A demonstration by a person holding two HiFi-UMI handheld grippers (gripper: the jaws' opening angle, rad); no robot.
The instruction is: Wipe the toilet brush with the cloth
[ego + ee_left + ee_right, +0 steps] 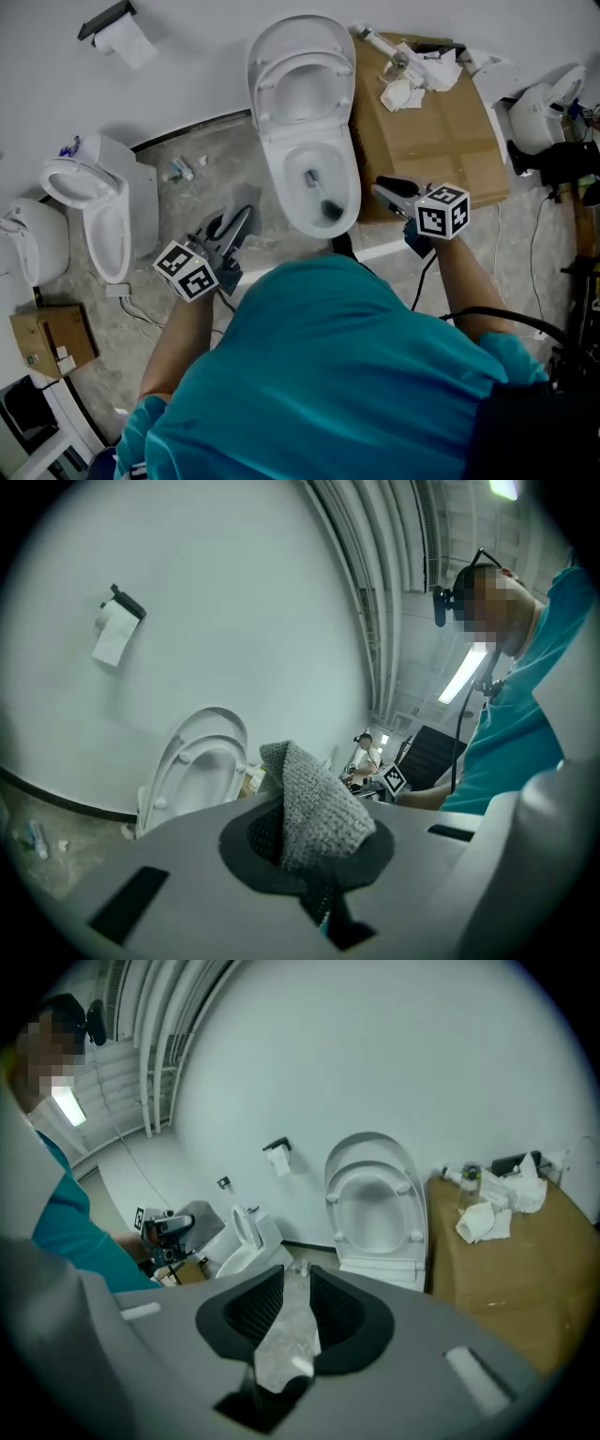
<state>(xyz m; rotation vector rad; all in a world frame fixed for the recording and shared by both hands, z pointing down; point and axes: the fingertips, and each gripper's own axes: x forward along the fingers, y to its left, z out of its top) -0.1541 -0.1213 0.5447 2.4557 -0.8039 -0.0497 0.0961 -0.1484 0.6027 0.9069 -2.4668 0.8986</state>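
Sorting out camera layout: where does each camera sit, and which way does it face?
Head view: on the person's head, looking steeply down at the toilet; teal shirt, forearms, left tool, right tool show.
Left gripper view: on the left tool, facing the wall along jaws clamping the cloth; teal shirt at right.
Right gripper view: on the right tool, facing the toilet along slightly parted, empty jaws; teal shirt at left.
Shared: all show the toilet's raised lid.

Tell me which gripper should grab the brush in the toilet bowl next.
Right. The right gripper is empty, jaws slightly apart, close beside the bowl holding the toilet brush. The left gripper is shut on the cloth, so it is occupied.
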